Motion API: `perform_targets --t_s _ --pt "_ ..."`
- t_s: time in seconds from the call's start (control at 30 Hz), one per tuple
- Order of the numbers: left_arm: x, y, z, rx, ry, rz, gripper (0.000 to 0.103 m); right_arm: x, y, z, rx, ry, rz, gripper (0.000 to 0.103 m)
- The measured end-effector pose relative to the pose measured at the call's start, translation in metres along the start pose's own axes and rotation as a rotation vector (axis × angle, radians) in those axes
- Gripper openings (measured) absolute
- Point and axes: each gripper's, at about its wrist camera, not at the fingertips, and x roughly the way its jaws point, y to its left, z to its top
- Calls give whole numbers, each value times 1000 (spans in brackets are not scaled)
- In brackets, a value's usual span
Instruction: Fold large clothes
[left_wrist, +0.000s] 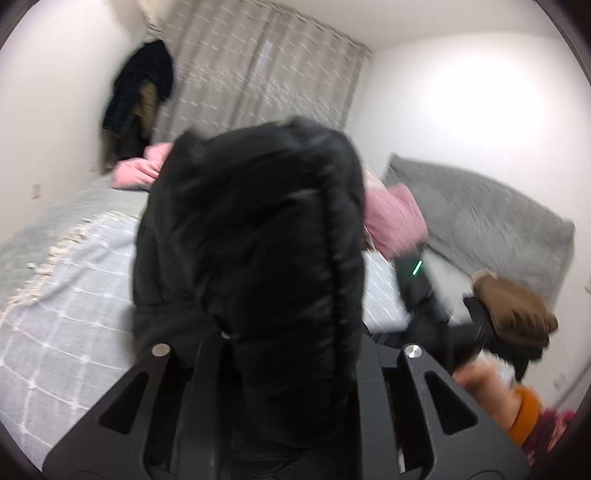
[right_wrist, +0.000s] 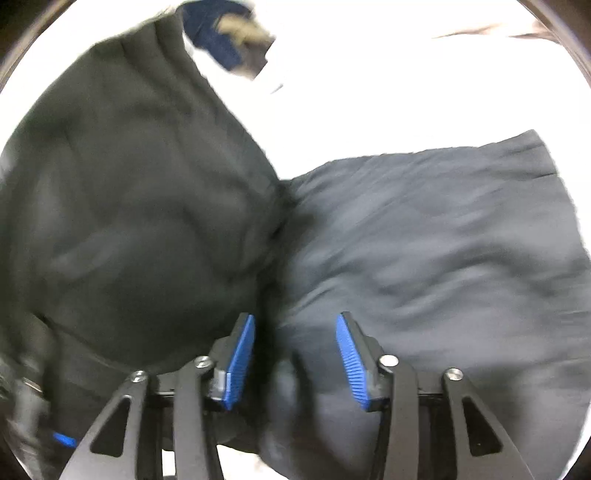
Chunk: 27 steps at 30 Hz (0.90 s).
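A black puffer jacket (left_wrist: 251, 229) fills the middle of the left wrist view, bunched and lifted above the bed (left_wrist: 66, 295). My left gripper (left_wrist: 288, 350) is shut on a thick fold of it; the fingertips are buried in the fabric. In the right wrist view the same dark jacket (right_wrist: 140, 192) hangs left and a dark grey panel (right_wrist: 436, 236) spreads right. My right gripper (right_wrist: 295, 332) has its blue pads (right_wrist: 242, 354) apart, with a fold of fabric lying between them. The view is motion-blurred.
Pink clothes (left_wrist: 395, 218) and a grey blanket (left_wrist: 491, 218) lie at the bed's far end. A brown garment (left_wrist: 517, 314) sits at right. Dark coats (left_wrist: 140, 92) hang on the left wall beside curtains (left_wrist: 266, 70). The person's right hand (left_wrist: 491, 387) shows low right.
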Motion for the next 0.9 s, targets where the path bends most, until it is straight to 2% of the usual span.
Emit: perform_targets --t_s 0.1,0.23,0.27,0.37,0.4,0.47,0.53,0.57,0.63,0.73,0.77,0.83,0.9 --pt "23 -18 -15 46 107 -68 27 -46 -41 7 69 -89 -39 50" --pt "62 -48 -41 147 301 -129 38 -88 -81 8 140 -157 -62 52" --pt "73 -56 -52 191 365 -151 44 -96 -89 8 150 -166 -70 52" --pt "84 -71 -71 297 444 -162 57 -112 -103 9 159 -184 -126 52" --pt "86 -76 -74 328 469 -173 66 -116 -110 22 160 -191 -129 52" --pt "83 -82 -75 371 512 -203 76 -120 -112 26 172 -207 -109 53" --pt "74 -87 -68 399 541 -225 77 -128 -110 22 180 -232 -91 56" --pt "69 -89 -65 409 551 -240 78 -130 -99 4 180 -242 -79 56" --pt "54 -90 -57 415 551 -276 78 -132 -87 -5 177 -243 -19 58" --pt "30 -82 -46 391 541 -343 78 -124 -75 -8 156 -187 116 58" --pt "23 -78 -45 377 540 -367 79 -120 -69 -12 145 -160 137 58" --pt "6 -68 -31 332 520 -429 79 -100 -57 -14 131 -118 138 58" --pt "-5 -52 -16 297 477 -448 79 -84 -53 -12 124 -92 117 58"
